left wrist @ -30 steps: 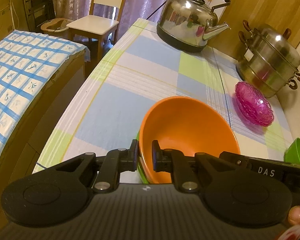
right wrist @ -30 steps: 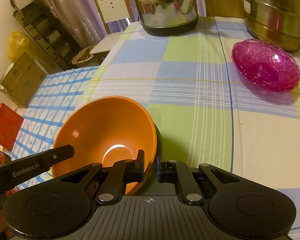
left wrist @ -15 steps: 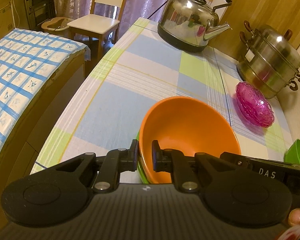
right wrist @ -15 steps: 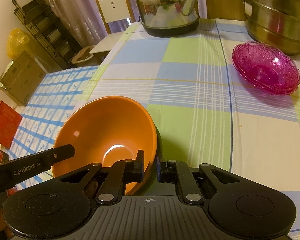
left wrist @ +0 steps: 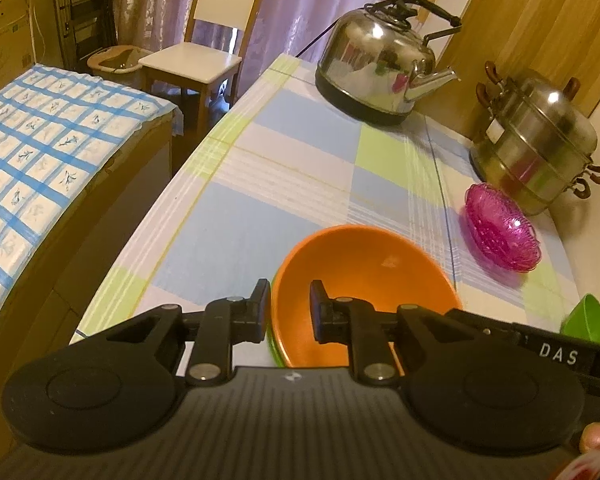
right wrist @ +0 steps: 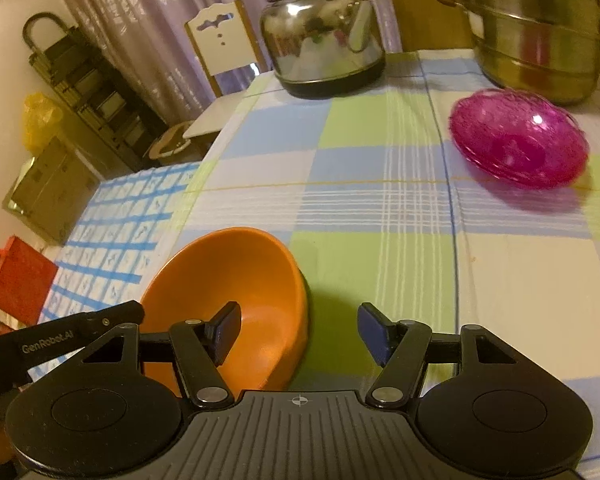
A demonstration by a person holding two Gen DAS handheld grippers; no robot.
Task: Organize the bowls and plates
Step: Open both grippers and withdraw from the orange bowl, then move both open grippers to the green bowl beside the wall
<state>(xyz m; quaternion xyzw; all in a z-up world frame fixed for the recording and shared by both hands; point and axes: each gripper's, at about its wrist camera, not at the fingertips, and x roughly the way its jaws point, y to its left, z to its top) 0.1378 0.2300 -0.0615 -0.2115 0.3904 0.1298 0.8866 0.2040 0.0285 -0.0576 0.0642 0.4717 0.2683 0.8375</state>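
Observation:
An orange bowl (left wrist: 364,280) (right wrist: 228,280) rests on the checked tablecloth (left wrist: 260,200), with a thin green edge (left wrist: 269,344) showing under its near side. My left gripper (left wrist: 290,308) straddles the bowl's left rim; its jaws are opening and the pads no longer press on it. My right gripper (right wrist: 300,330) straddles the right rim, and its opening jaws stand wide and clear of it. A stack of magenta glass bowls (left wrist: 500,232) (right wrist: 518,140) sits further back on the right. A green bowl (left wrist: 588,320) peeks in at the right edge.
A steel kettle (left wrist: 380,68) (right wrist: 324,52) and a steel steamer pot (left wrist: 536,144) (right wrist: 540,40) stand at the far end of the table. Left of the table are a bed with a blue checked cover (left wrist: 40,152) and a white chair (left wrist: 204,52).
Both grippers were shut on the orange bowl's rim. The right jaws have swung wide apart and the left jaws have parted a little, letting the bowl go.

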